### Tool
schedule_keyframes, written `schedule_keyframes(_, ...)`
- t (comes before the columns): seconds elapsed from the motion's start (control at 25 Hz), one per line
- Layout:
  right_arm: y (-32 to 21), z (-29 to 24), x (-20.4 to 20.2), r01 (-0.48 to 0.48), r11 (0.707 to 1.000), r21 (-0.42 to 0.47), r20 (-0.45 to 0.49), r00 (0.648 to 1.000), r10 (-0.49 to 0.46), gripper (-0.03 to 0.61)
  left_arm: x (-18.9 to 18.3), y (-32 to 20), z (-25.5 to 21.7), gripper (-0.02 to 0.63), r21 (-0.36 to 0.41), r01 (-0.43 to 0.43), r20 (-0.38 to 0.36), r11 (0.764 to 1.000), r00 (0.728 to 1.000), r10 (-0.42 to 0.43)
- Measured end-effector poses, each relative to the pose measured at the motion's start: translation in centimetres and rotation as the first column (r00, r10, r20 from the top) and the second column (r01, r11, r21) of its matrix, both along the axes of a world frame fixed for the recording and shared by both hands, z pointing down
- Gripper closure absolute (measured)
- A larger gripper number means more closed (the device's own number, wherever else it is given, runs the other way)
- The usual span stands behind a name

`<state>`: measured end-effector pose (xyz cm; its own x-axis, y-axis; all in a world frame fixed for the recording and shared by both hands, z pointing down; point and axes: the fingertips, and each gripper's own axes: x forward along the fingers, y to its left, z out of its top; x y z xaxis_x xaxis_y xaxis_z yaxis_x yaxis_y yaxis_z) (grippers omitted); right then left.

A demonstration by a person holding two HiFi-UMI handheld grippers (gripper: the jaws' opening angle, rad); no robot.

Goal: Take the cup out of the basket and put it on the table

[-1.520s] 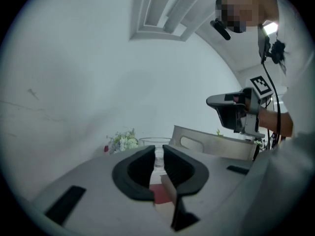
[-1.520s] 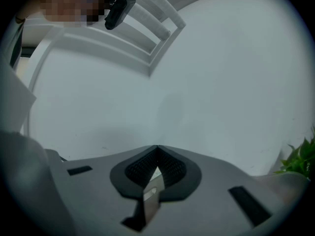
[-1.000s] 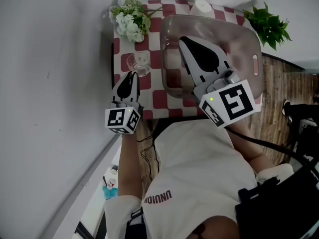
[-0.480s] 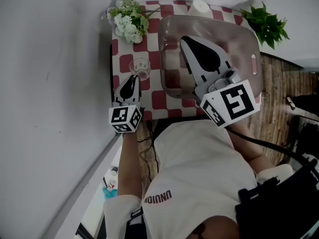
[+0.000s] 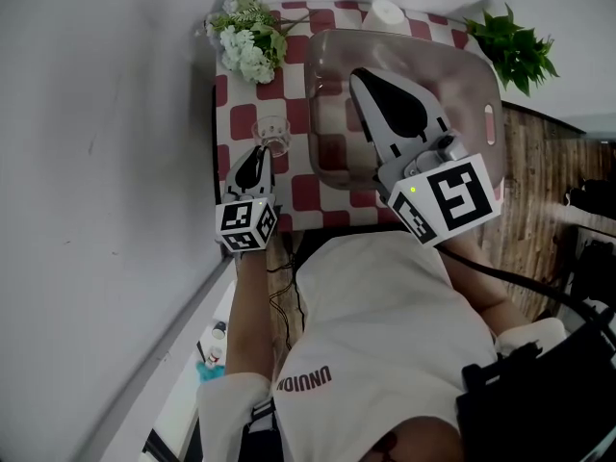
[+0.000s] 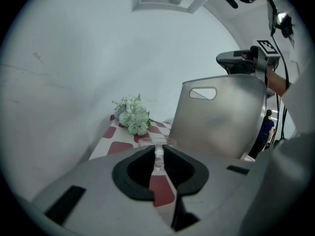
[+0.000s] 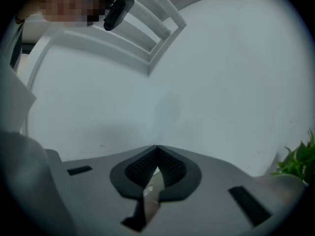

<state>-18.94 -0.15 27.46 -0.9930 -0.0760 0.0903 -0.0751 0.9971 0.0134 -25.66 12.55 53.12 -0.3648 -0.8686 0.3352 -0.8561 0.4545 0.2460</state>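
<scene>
A clear glass cup (image 5: 272, 133) stands low over the red-and-white checked table (image 5: 229, 92), left of the basket. My left gripper (image 5: 260, 154) is shut on its near rim. In the left gripper view the glass wall of the cup (image 6: 158, 157) is pinched between the jaws of the left gripper (image 6: 158, 149). The translucent grey basket (image 5: 486, 80) fills the right half of the table. My right gripper (image 5: 359, 77) hovers over the basket, shut and holding nothing; in the right gripper view the tips of the right gripper (image 7: 157, 148) meet in front of a bare wall.
White flowers (image 5: 245, 46) lie at the table's back left, just beyond the cup. A green plant (image 5: 515, 46) stands at the back right and a white object (image 5: 388, 12) at the back edge. A wall runs along the left. The basket's wall (image 6: 221, 122) rises close on the cup's right.
The left gripper has sunk toward the table with the cup still pinched in it. The right gripper has stayed where it was over the basket.
</scene>
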Motion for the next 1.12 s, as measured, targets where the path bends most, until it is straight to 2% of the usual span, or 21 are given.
schedule_keyframes(0.72, 0.0, 0.1, 0.2, 0.001, 1.000, -0.006, 0.003, 1.000, -0.001, 0.561, 1.2, 1.1, 1.1, 0.555, -0.008, 0.008, 0.016, 1.000, 1.000, -0.007)
schedule_keyframes(1.12, -0.1, 0.3, 0.2, 0.002, 1.000, -0.017, 0.008, 1.000, -0.002, 0.561, 2.5, 2.2, 2.9, 0.554, -0.075, -0.014, 0.021, 0.997, 1.000, 0.015)
